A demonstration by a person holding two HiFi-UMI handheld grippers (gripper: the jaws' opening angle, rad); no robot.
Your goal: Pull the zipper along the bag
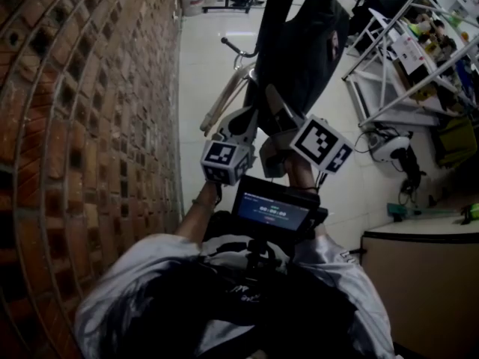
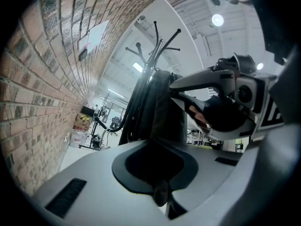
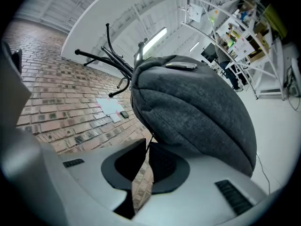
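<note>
A dark grey bag hangs from a coat rack beside the brick wall. Both grippers are up against its lower part. In the left gripper view, my left gripper is shut, with dark fabric of the bag running down into its pads. In the right gripper view, the rounded grey bag fills the middle. My right gripper stands a little open: brick shows through the narrow gap, and a thin black zipper cord drops from the bag into it without being pressed.
A brick wall runs close on the left. Metal shelving with clutter stands at the right, with a white device and cables on the floor below. A cabinet corner sits near right. A small screen hangs on the person's chest.
</note>
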